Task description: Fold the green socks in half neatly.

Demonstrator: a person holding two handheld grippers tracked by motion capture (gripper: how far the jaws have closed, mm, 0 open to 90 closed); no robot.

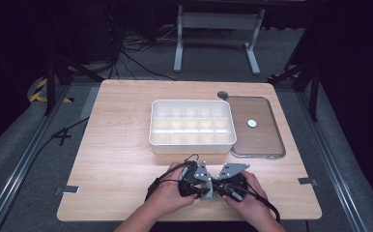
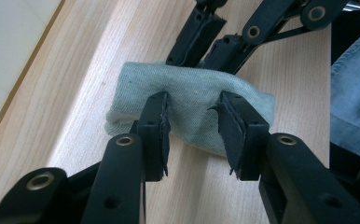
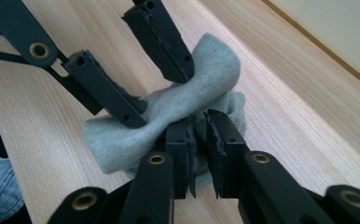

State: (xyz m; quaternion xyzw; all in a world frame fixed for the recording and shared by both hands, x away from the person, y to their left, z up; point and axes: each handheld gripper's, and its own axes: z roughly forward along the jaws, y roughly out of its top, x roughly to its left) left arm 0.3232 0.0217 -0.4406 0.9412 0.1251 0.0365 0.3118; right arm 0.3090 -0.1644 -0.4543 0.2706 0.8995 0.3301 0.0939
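- Folded grey-green cloth point(image 2: 192, 102), soft knit, perhaps a sock: flat on the table point(image 1: 126, 145), on the person's side of the white divided box point(image 1: 193, 145) and clear of its front wall; bunched to a narrow waist across the middle.
- Left claw point(image 2: 193, 98): released, jaws spread wide and standing astride the middle of the cloth, pads resting by the fabric without squeezing it.
- Right claw point(image 3: 197, 122): at the cloth's edge, opposite the left claw; jaws parted by a narrow gap with a fold of fabric in it, no firm pinch to be seen, so read as let go.
- Step in hand, as a judgement: folding or rolling done, bundle just set down between the two claws, ready to be picked up.
- Next move, likely: close one claw across the waist, deep enough to catch every layer, then lift and carry away from the person to a compartment of the box; all compartments look vacant.
- Risk: loose grip, bundle springing open.
- Further out: clear lid point(image 1: 257, 145) flat beside the box's right wall.
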